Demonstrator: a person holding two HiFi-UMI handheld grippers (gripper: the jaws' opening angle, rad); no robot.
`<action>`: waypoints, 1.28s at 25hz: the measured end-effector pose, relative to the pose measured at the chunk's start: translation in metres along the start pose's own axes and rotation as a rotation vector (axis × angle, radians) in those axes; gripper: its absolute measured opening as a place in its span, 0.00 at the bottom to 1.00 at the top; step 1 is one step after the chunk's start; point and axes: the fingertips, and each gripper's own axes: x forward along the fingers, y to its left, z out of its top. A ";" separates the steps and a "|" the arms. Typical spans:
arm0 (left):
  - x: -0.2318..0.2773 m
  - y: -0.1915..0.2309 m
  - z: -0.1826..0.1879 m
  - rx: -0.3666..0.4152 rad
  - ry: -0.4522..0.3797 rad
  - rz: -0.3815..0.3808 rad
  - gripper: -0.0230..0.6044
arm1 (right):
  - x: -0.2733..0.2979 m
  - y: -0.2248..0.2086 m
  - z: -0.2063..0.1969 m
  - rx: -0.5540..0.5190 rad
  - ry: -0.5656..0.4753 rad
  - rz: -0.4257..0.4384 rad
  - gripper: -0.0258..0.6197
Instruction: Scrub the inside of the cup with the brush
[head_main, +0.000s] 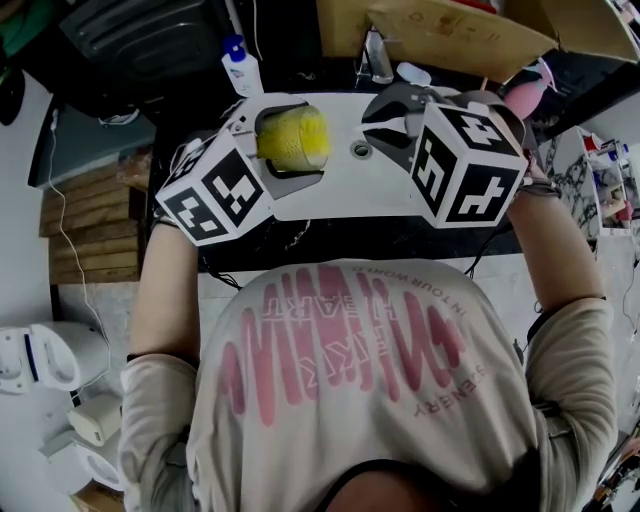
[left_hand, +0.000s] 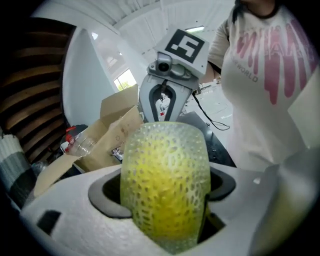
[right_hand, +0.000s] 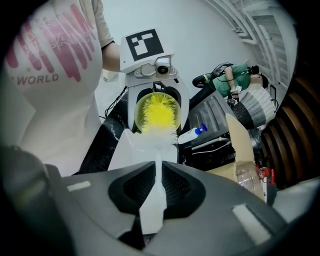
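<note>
Left tongs (left_hand: 165, 197): both white jaws are closed against the sides of a cup (left_hand: 164, 175), which stands upright between them. The cup is translucent yellow-green with a pitted, netted surface. Directly behind it, the right tongs (left_hand: 163, 102) face the camera, their marker cube (left_hand: 186, 46) on top. A person's pale shirt (left_hand: 265, 90) with pink print fills the right side. An open cardboard box (left_hand: 117, 122) and a clear plastic bottle (left_hand: 80, 145) lie at left.

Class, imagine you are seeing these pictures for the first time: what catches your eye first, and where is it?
A knobbly yellow cup sits clamped in the left gripper, high in the head view, left of centre. Facing it, the right gripper pinches a white brush aimed at the cup's mouth.
</note>
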 end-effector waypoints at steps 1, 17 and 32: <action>-0.001 0.002 0.002 -0.027 -0.013 0.004 0.66 | -0.001 -0.001 0.000 0.005 -0.002 -0.006 0.12; 0.002 0.053 -0.013 -0.402 0.013 0.238 0.66 | -0.006 -0.022 0.005 0.007 0.062 -0.148 0.12; 0.020 0.077 -0.045 -0.406 0.237 0.386 0.66 | -0.003 -0.035 0.013 -0.106 0.213 -0.233 0.12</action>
